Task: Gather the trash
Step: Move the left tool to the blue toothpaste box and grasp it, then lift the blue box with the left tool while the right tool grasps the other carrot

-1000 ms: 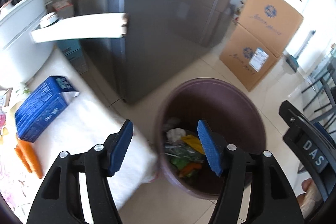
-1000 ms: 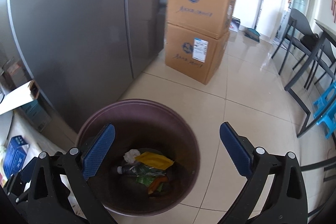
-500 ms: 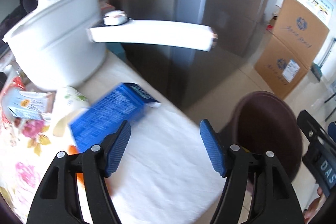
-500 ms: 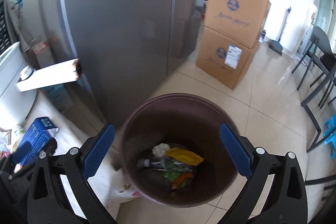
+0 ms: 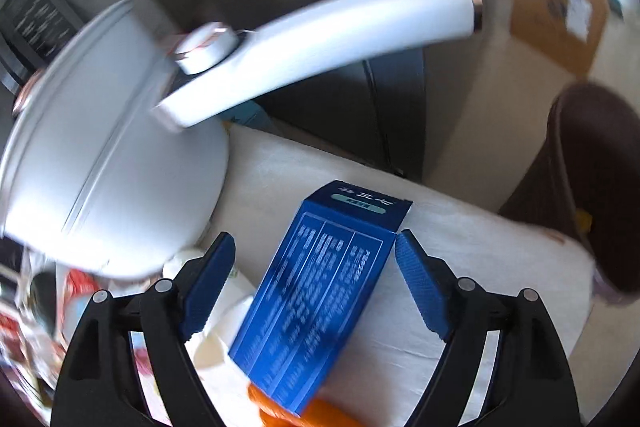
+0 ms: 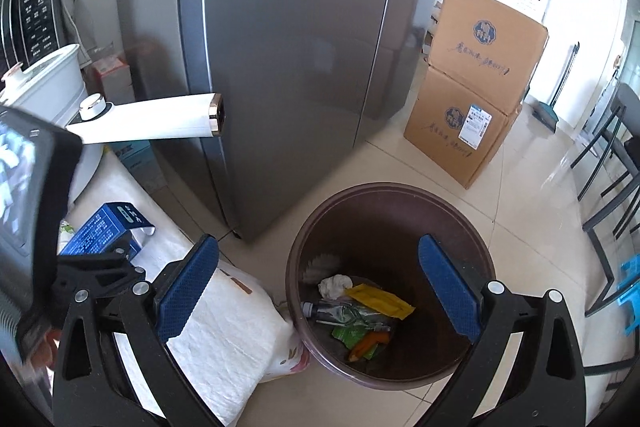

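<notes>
On the table, seen from the left wrist, a blue box lies flat between the two fingers of the left gripper. Its jaws are opening and the pads do not press on the box. A big white pot with a long white handle stands just beside the box, and something orange pokes out from under the box's near end. The brown trash bin stands on the floor past the table's edge. From the right wrist, the right gripper hangs wide open and empty over the trash bin, which already holds a white wad, a yellow wrapper and other scraps. The blue box lies far left on the white table, beside the grey fridge.
</notes>
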Available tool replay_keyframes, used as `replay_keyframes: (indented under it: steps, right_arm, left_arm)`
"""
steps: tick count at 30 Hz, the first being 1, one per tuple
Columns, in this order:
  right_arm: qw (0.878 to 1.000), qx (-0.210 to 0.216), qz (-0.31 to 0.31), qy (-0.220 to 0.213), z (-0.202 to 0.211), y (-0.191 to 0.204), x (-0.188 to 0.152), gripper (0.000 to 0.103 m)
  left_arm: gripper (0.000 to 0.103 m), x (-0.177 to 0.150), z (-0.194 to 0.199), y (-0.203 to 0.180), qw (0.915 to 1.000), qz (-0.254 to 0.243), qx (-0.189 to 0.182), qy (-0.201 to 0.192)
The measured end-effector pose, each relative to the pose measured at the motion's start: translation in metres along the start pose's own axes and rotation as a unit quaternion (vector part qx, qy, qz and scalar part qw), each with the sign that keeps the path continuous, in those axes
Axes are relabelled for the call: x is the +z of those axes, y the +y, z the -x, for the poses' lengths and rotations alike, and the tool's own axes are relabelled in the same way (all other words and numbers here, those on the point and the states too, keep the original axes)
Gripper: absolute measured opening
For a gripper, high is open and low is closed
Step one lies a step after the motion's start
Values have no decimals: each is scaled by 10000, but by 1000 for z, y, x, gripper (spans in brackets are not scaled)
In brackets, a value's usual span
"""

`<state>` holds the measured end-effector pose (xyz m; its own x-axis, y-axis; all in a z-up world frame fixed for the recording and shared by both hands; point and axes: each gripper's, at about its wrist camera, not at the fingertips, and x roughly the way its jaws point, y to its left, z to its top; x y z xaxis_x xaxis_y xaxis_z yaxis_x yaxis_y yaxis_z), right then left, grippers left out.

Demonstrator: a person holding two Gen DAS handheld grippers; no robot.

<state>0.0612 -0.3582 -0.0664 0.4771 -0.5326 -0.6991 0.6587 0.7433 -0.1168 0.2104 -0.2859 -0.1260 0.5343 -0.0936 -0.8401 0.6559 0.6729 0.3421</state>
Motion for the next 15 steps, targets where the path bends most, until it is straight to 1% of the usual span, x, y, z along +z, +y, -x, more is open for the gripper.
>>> replay_keyframes:
  steps: [2,4,5,6,7,8,11,15]
  right_arm:
    - [10000,0,-22,3,-1,-3,1,96]
    - [9999,49,-78,44,-2,-5,1,96]
    - [9999,85,-112,80,-3,-7,2,96]
    - [9998,108,-131,108,-4,-8,2,96]
    - [9997,141,-145,152,-6,-8,1,96]
    - [9996,174,-144,192,-7,-8,1,96]
    - [9991,278,-137,274,-8,-7,-1,96]
    - [9986,413,-8,344,-7,1,-3,96]
  left_arm:
    - [80,3,-9,-3,9994,-225,-139,220]
    - [80,1,-12,-6,9986,-429,-193,258]
    - [76,1,-13,-7,9981,-515,-219,243]
    - [68,-1,-12,-10,9977,-574,-282,240]
    - [66,-2,-11,-10,9975,-616,-259,238]
    - [64,-3,-9,-8,9975,-600,-277,239]
    - [62,-6,-1,-1,9976,-369,-547,232]
    - [57,-16,7,9,9967,103,-795,159]
